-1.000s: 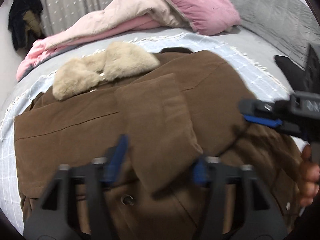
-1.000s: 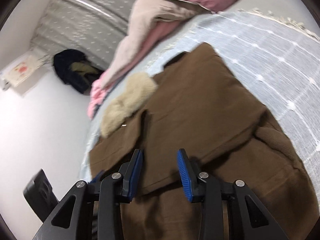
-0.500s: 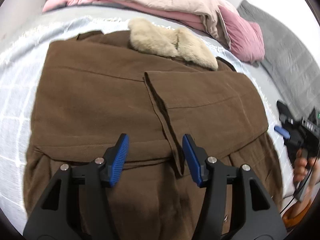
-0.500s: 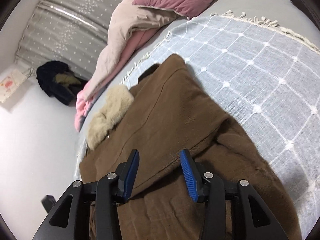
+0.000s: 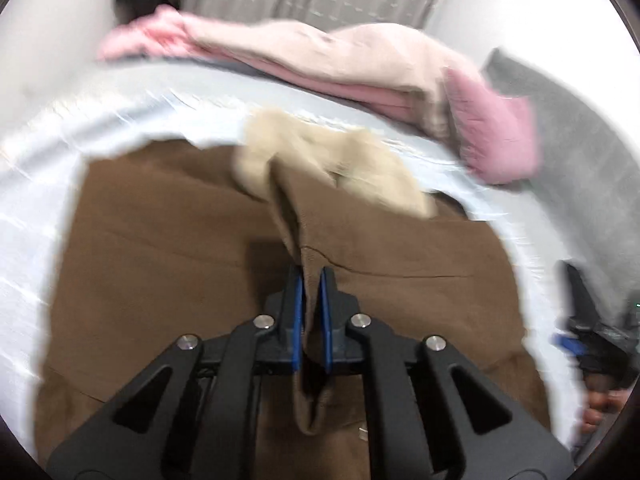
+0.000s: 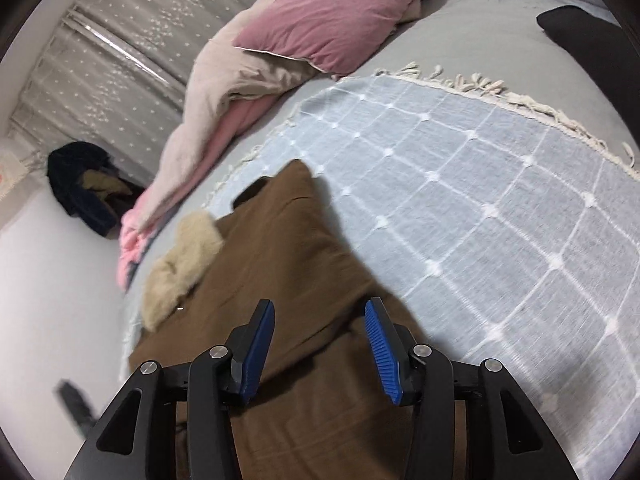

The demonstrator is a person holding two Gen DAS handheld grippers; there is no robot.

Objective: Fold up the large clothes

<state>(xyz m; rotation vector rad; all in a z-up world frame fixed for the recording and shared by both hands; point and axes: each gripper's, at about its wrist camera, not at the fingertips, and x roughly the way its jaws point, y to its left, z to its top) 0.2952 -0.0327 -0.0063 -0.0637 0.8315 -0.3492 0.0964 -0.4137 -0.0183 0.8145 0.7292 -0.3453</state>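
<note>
A brown coat [image 5: 168, 248] with a beige fur collar [image 5: 360, 168] lies spread on a bed. My left gripper [image 5: 311, 276] is closing over the middle of the coat. Its blue pads pinch a raised ridge of the brown cloth that runs up toward the collar. In the right wrist view, my right gripper [image 6: 320, 304] hovers over the coat [image 6: 280, 248] near its right edge. Its jaws are opening, with only flat coat cloth beneath them and nothing pinched. The collar [image 6: 180, 264] lies to its left. In the left wrist view the right gripper [image 5: 584, 344] shows blurred at the right rim.
A pale blue checked blanket [image 6: 480, 200] with a fringe lies under the coat. A pink and beige duvet [image 6: 328, 12] is heaped at the far side. Dark clothes [image 6: 80, 184] hang by the dotted curtain. A person's fingers [image 5: 600, 404] show beneath the right gripper.
The left jaws, open half a second ago, have shut on a fold of the coat and lifted it into a ridge. The right jaws have spread wider and shifted along the coat's right edge.
</note>
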